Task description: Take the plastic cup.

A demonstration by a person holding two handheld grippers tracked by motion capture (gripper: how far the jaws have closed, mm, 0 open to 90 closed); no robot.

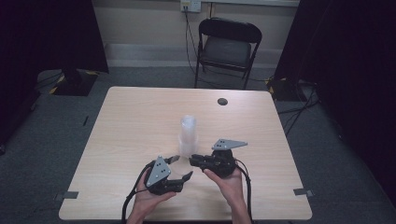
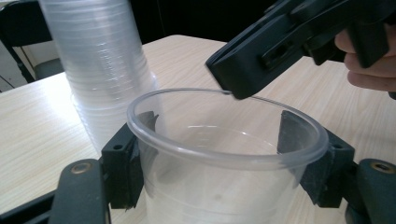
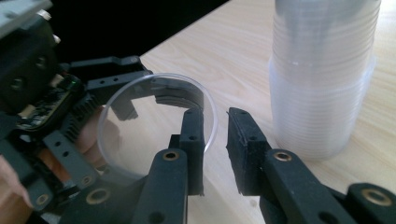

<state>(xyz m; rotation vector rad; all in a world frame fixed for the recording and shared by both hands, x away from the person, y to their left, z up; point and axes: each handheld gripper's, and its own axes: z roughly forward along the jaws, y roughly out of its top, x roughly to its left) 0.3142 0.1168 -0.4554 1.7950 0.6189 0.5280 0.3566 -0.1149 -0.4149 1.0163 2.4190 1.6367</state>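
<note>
A single clear plastic cup [image 2: 224, 186] lies between the pads of my left gripper [image 2: 217, 154], which press on both sides of it just under the rim. In the high view the left gripper [image 1: 183, 167] is near the table's front edge, with the right gripper [image 1: 192, 161] meeting it from the right. In the right gripper view, the right gripper [image 3: 215, 135] has one jaw inside the cup [image 3: 149, 126] and one outside. The thin rim sits in the gap and the pads stand apart. A tall stack of clear cups [image 1: 188, 133] stands upright just beyond both grippers.
The wooden table [image 1: 140, 121] has a small dark round spot [image 1: 222, 101] near its far edge. A black folding chair [image 1: 227, 44] stands behind the table, with cables on the floor around it. The cup stack [image 3: 322, 79] is close to the right gripper's outer jaw.
</note>
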